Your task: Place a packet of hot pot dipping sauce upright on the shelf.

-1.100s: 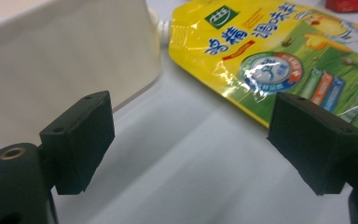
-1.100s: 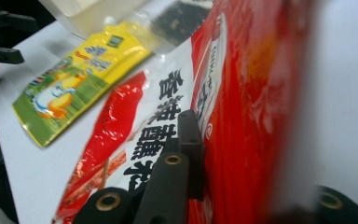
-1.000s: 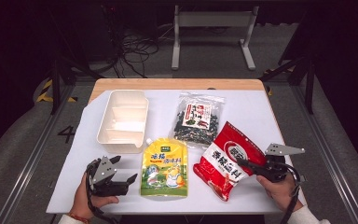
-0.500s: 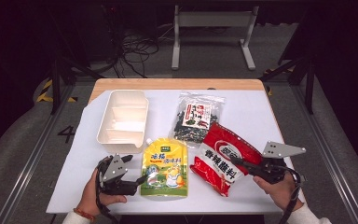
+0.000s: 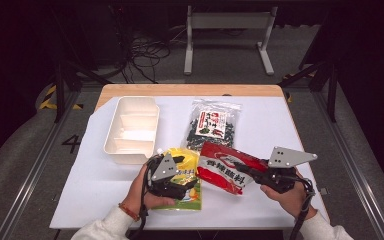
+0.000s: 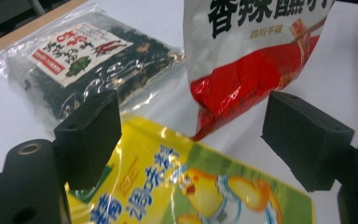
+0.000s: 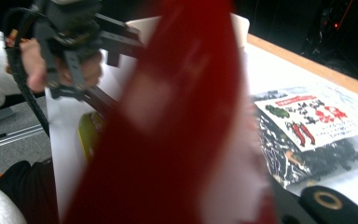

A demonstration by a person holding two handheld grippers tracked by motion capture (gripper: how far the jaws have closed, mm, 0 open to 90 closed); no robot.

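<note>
A red snack bag [image 5: 220, 167] hangs tilted above the white table, with my right gripper [image 5: 242, 168] shut on its right edge. In the right gripper view the red bag [image 7: 177, 130] blurs close to the lens. A yellow pouch [image 5: 191, 196] lies flat at the front. My left gripper [image 5: 185, 172] hovers over its upper part, open. Its jaws have just been closing a little. In the left gripper view my left gripper [image 6: 191, 135] has the yellow pouch [image 6: 200, 186] lying below the gap, and the pads are clear of it. The red bag [image 6: 251, 65] hangs just beyond.
A clear bag of dark dried food [image 5: 212, 125] lies behind the red bag. A cream divided tray [image 5: 130, 156] stands at the back left. The white table cover [image 5: 290, 125] has bare room at the right and front left. A wooden edge [image 5: 190, 90] runs along the back.
My left gripper has moved right from the table's front left onto the yellow pouch. My right gripper has risen with the red bag, which now hangs off the table.
</note>
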